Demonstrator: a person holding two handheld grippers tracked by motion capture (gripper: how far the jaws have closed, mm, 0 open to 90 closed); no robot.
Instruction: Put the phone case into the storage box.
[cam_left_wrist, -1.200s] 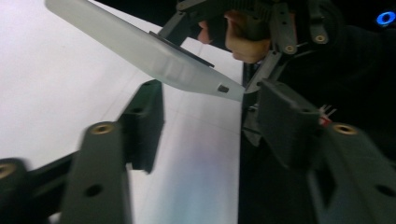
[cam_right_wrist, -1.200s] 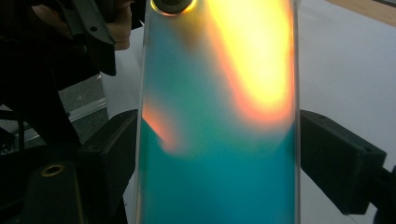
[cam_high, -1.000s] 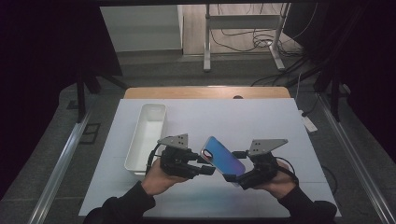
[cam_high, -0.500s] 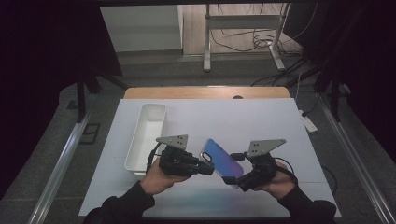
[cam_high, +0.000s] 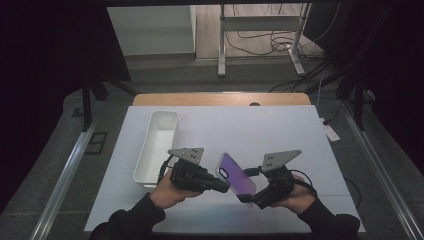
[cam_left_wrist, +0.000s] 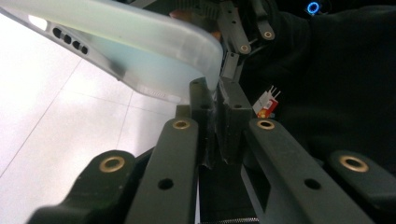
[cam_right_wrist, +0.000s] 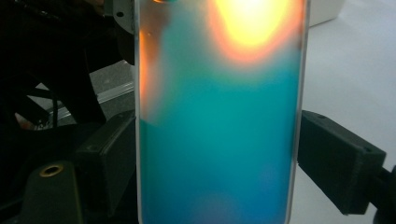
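Since the earlier frame, left claw (cam_high: 226, 188) has been closing and now pinches the rim of the phone case (cam_high: 235, 173) at its 9 o'clock edge; right claw (cam_high: 248, 198) grasps the case across its width from 4 o'clock; the case hangs tilted above the white tabletop (cam_high: 280, 130); a white tray (cam_high: 150, 165) lies at 10 o'clock of the left claw.

On the white table (cam_high: 280, 130): one phone case (cam_high: 235, 173) near the front edge, one white tray (cam_high: 159, 142) at the left — and two hand-held grippers, left gripper (cam_high: 222, 187), right gripper (cam_high: 248, 198).
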